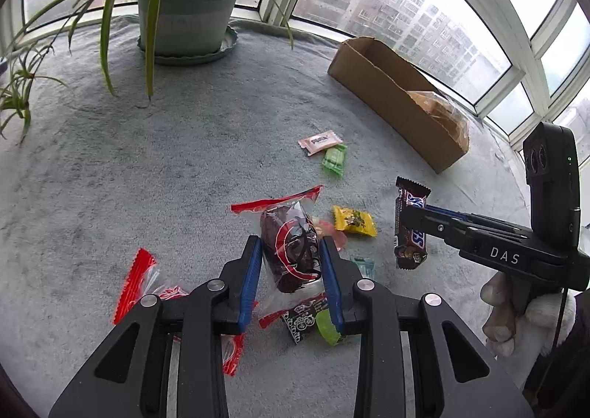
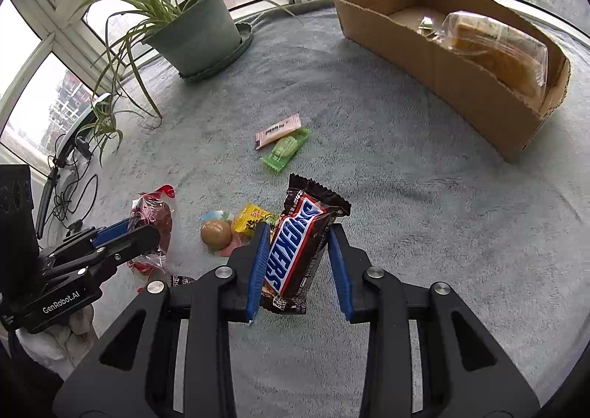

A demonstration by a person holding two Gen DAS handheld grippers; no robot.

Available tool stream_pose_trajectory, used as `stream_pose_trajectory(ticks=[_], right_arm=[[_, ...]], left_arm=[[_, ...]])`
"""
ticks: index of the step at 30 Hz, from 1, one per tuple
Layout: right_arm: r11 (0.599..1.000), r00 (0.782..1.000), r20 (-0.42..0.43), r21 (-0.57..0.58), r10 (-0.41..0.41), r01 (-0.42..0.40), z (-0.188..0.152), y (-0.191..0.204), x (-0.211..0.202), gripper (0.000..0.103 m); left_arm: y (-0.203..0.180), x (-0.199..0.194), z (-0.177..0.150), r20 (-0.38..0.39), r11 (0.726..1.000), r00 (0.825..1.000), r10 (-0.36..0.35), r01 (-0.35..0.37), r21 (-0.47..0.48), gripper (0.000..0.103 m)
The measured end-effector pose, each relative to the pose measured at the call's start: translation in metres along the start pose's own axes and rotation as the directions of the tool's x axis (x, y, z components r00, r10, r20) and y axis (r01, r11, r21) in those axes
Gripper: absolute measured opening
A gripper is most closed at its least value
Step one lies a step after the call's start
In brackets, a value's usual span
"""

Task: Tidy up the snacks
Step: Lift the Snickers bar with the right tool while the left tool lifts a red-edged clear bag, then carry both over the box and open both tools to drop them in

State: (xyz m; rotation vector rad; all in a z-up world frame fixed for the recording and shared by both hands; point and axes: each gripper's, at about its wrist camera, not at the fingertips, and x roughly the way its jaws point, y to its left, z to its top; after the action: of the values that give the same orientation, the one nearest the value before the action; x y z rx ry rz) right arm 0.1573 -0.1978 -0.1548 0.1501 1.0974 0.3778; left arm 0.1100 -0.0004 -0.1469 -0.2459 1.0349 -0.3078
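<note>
Holding a date packet (image 1: 291, 248) in our left gripper (image 1: 291, 255) and a Snickers bar (image 2: 298, 252) in our right gripper (image 2: 297, 255), both above the cloth, we risk the slick wrappers slipping en route to the box (image 2: 442, 60), esp. w/ a loose pinch.

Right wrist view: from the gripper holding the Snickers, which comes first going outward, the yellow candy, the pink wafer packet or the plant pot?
1. Yellow candy, just left of the right gripper.
2. Pink wafer packet, mid-cloth ahead.
3. Plant pot, far left by the window.
</note>
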Motion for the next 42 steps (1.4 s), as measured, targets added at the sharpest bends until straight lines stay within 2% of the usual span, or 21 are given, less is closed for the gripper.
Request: stream_pose_trajectory(ticks=[13,25,42], right_arm=[[1.000,0.994,0.107,0.007,-0.018,0.018,0.030,-0.023,-0.040,0.034],[0.998,0.977,0.200,0.018,-0.070,0.068,0.076,-0.058,-0.078,0.034],[0.988,0.958,0.244,0.027,-0.153,0.151,0.129,-0.109,-0.085,0.034]], left_arm=[[-0.021,-0.006,0.037,0.056,0.999,0.998,-0.023,0.021,0.038,0.030],[-0.052,-0.001,0.082,0.108,0.994,0.993,-0.036,0.025,0.107,0.030],[-0.112,0.037,0.141,0.150,0.980,0.988,-0.044,0.014,0.197,0.030]])
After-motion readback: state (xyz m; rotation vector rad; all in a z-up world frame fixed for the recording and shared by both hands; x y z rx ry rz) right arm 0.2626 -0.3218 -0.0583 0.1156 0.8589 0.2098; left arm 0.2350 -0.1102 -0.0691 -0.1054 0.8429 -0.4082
